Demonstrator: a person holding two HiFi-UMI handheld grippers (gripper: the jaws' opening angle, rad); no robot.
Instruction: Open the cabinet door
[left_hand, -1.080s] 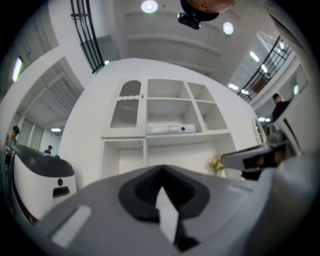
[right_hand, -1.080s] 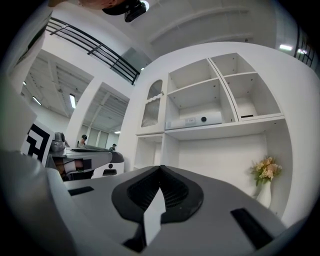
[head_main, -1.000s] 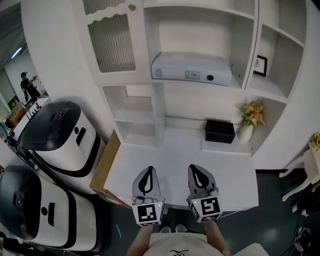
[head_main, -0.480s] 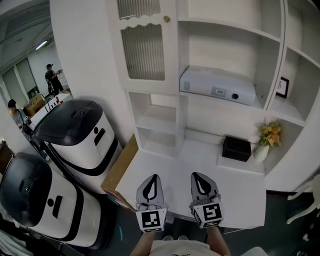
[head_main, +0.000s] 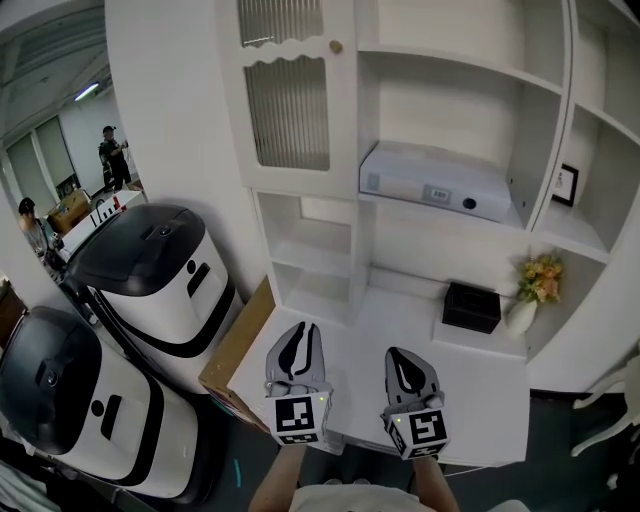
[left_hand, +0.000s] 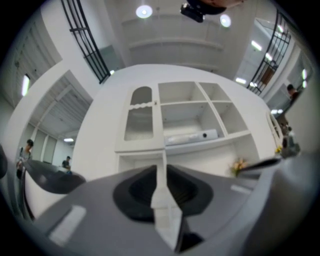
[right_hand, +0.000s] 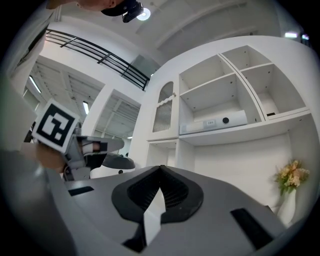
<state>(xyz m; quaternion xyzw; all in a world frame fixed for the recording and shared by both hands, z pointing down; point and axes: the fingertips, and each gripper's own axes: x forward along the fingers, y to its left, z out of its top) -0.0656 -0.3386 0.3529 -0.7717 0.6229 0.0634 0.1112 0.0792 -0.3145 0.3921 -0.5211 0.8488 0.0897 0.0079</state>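
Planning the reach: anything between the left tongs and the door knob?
Nothing visible. The left tongs, jaws just opening and empty, hover over the desk; the knob sits higher up on the door, with only open air between.

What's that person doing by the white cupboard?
A person holds two grippers in front of the white cabinet. The cabinet door is closed, and neither gripper touches its knob. The left gripper has just been opening its jaws a little, with nothing between them; the right gripper is shut and empty.
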